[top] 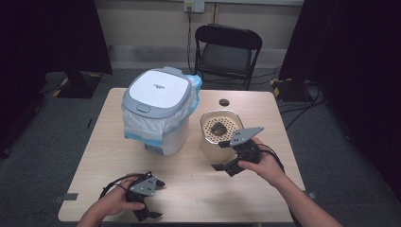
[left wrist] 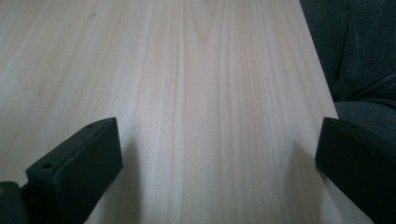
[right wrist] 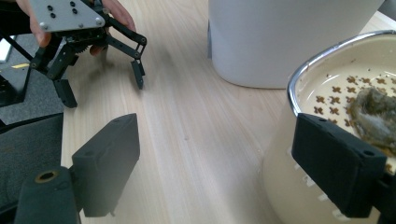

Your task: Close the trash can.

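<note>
A cream bowl with a metal rim stands right of centre on the wooden table. Its perforated insert carries a dark, wet-looking lump. My right gripper is open at the bowl's near side. One jaw is against the rim and the other hangs over bare table; I cannot tell whether the first touches it. My left gripper is open and holds nothing, low over the wood near the table's front edge.
A white lidded bin lined with a plastic bag stands left of the bowl. A small dark round spot lies behind the bowl. A black folding chair is beyond the table. The person's trousers are past the front edge.
</note>
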### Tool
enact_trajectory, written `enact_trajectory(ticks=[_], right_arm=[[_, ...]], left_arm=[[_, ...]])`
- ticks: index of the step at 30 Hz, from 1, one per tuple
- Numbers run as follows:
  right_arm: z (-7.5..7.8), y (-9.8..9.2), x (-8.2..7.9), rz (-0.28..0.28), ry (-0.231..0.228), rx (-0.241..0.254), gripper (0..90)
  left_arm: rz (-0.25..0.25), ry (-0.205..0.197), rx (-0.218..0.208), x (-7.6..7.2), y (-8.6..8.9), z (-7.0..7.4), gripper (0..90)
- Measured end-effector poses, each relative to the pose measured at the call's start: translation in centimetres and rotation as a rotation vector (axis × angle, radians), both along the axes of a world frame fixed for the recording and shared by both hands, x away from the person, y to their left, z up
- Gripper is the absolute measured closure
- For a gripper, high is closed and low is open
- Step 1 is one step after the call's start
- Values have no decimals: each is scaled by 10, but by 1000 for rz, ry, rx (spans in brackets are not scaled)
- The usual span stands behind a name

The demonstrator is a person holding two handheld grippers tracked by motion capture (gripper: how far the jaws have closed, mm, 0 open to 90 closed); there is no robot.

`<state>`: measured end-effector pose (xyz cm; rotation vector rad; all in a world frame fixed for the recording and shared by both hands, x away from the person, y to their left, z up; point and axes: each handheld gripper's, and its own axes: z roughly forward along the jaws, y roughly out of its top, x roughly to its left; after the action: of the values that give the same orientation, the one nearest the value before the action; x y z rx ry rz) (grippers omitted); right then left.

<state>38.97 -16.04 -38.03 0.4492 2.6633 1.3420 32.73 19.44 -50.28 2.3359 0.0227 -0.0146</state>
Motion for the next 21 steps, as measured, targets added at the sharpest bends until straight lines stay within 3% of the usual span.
enact_trajectory(ticks=[9, 21], right_arm=[[-15, -16, -10, 9, 38, 10, 150], [-34, -26, -14, -3, 55, 5, 150]], left_arm=[[0, 1, -2, 0, 0, 0, 0], [0, 0, -2, 0, 0, 0, 0]])
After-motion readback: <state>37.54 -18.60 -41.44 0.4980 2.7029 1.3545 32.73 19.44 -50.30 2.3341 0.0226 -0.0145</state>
